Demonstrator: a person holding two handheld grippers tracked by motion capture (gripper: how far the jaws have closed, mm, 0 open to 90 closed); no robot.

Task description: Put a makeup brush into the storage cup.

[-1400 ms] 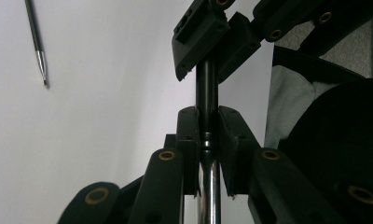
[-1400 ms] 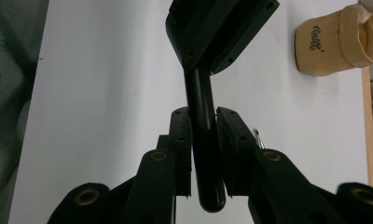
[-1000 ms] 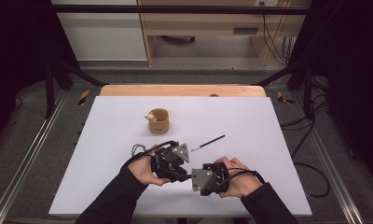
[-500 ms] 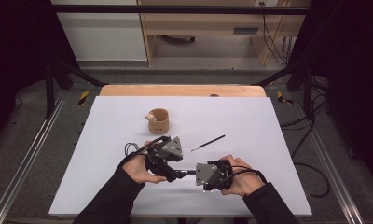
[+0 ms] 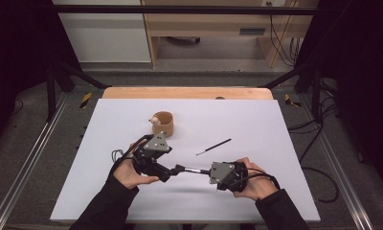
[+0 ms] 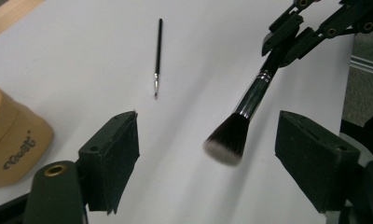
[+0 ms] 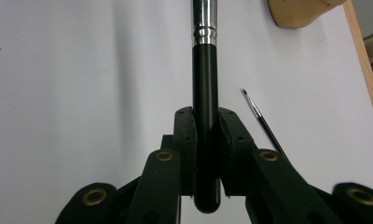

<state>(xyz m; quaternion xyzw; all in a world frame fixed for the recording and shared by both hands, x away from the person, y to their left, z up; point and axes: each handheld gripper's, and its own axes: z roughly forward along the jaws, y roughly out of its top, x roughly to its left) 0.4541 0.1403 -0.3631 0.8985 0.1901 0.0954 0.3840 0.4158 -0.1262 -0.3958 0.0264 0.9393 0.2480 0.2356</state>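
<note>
1. On my feed the thick makeup brush (image 7: 205, 116) has a glossy black handle, a polished metal collar and soft, fluffy bristles.
2. My tongs' pads (image 6: 119, 154) look like matt black rubber.
3. The white surface (image 5: 275, 124) looks smooth and matt.
4. The tan cup (image 6: 12, 140) looks matt, like wood.

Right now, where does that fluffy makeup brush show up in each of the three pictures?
High view: the brush lies level between the two grippers, low centre.
Left gripper view: bristles right of centre between open jaws that have just been opening, handle rising to the right gripper.
Right gripper view: its black handle stands upright at centre, clamped by the jaws.
Shared landmark: the thin brush on the white table.
</note>
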